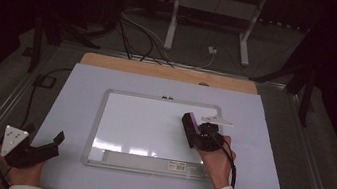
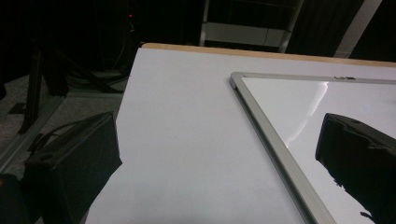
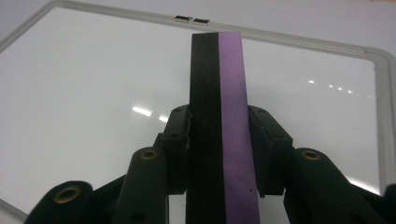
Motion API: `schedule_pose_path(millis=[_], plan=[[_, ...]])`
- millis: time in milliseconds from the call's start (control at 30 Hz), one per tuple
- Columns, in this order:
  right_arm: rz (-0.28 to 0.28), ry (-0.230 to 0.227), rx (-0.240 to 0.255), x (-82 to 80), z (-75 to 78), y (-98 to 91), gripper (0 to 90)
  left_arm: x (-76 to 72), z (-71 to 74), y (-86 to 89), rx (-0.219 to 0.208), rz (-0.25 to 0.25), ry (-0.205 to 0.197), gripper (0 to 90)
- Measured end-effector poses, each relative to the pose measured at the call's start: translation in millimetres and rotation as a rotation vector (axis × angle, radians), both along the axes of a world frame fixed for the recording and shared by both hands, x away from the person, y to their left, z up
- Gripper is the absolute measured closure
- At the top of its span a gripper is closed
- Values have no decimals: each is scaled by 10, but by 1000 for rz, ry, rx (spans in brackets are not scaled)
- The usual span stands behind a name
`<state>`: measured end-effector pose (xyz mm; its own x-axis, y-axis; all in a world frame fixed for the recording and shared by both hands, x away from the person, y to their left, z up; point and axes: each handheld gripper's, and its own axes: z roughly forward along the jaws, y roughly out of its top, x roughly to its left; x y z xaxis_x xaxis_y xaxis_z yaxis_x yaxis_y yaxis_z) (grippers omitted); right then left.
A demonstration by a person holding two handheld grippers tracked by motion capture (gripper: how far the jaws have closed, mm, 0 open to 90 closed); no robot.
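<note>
Dim room, pale desk (image 1: 78,111). Whiteboard (image 1: 151,127) at centre. Right gripper (image 1: 196,129) at 3 o'clock of board, jaws clamped on eraser (image 3: 223,121), long axis toward 12, over board. Left gripper (image 1: 42,149) at 8 o'clock, jaws wide, empty.

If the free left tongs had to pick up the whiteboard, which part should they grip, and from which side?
Probably the grey frame on the whiteboard edge nearest the left tongs, entered sideways from the person's left. The board lies flat, so only its thin raised rim offers a hold. The right tongs hold an eraser over its right part.
</note>
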<state>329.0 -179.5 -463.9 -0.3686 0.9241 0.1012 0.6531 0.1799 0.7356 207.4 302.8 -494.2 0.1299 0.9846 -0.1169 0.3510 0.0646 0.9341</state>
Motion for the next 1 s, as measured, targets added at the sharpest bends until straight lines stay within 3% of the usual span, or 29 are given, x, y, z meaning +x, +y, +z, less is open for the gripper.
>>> schedule_pose_path(millis=[267, 1000], plan=[[-58, 4, 11, -97, 30, -115, 628, 2, 2, 1, -1, -1, -2, 6], [-144, 6, -3, -446, 84, -395, 627, 4, 9, -8, 4, -4, -2, 6]])
